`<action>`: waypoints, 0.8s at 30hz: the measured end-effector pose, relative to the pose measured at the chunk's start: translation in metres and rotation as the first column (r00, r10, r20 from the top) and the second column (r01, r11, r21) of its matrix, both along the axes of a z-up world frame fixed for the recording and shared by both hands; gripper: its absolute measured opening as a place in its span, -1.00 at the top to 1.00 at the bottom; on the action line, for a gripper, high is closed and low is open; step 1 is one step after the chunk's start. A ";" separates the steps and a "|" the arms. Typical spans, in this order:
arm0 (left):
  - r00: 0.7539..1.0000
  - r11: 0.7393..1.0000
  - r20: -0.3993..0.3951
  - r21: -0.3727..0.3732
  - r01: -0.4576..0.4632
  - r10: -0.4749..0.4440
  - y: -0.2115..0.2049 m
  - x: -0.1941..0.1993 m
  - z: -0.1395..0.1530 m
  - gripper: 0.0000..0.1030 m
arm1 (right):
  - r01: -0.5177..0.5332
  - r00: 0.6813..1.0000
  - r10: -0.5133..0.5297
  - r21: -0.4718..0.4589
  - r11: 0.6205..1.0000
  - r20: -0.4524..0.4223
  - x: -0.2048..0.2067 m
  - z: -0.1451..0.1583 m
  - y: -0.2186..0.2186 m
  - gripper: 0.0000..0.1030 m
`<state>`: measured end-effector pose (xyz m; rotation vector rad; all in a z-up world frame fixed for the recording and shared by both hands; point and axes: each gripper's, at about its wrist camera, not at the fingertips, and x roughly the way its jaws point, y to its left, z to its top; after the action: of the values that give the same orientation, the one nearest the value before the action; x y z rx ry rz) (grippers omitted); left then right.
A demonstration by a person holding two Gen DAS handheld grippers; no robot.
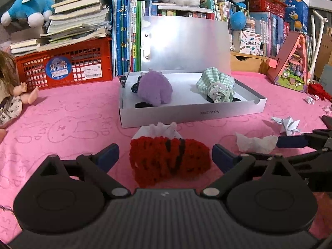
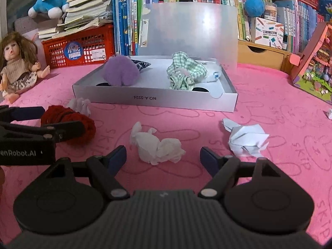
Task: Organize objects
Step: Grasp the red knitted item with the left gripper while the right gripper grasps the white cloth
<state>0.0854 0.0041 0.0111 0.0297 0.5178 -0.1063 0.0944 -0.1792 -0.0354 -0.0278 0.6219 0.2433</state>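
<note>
Left gripper (image 1: 165, 155): we see fingers spread around the red knit piece (image 1: 169, 161).
Right gripper (image 2: 163, 158): fingers apart, tissue (image 2: 156, 146) between.
Hidden: knit's far end.

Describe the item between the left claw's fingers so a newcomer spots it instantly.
Start at the white box on the pink cloth. Just in front of its near wall lies a red knit piece with dark stripes and white tissue poking out behind. The nearby tissue wad and folded paper are plain white.
</note>
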 end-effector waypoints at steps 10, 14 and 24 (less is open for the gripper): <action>0.999 1.000 -0.045 -0.017 0.013 -0.014 -0.003 0.007 -0.004 -0.90 | -0.006 1.000 0.006 0.001 1.000 0.003 0.000 0.000 0.004 -0.31; 0.998 0.998 -0.059 -0.061 0.017 -0.021 -0.001 0.009 -0.005 -0.88 | -0.010 1.000 0.010 0.005 1.000 0.002 0.000 0.001 0.007 -0.10; 0.995 0.995 -0.092 -0.101 0.023 -0.032 -0.001 0.009 -0.010 -0.59 | -0.012 1.000 0.012 0.020 1.000 -0.003 -0.001 0.001 0.009 -0.01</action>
<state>0.0940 0.0035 0.0015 -0.0660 0.6049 -0.1609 0.0936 -0.1698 -0.0340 -0.0118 0.6224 0.2611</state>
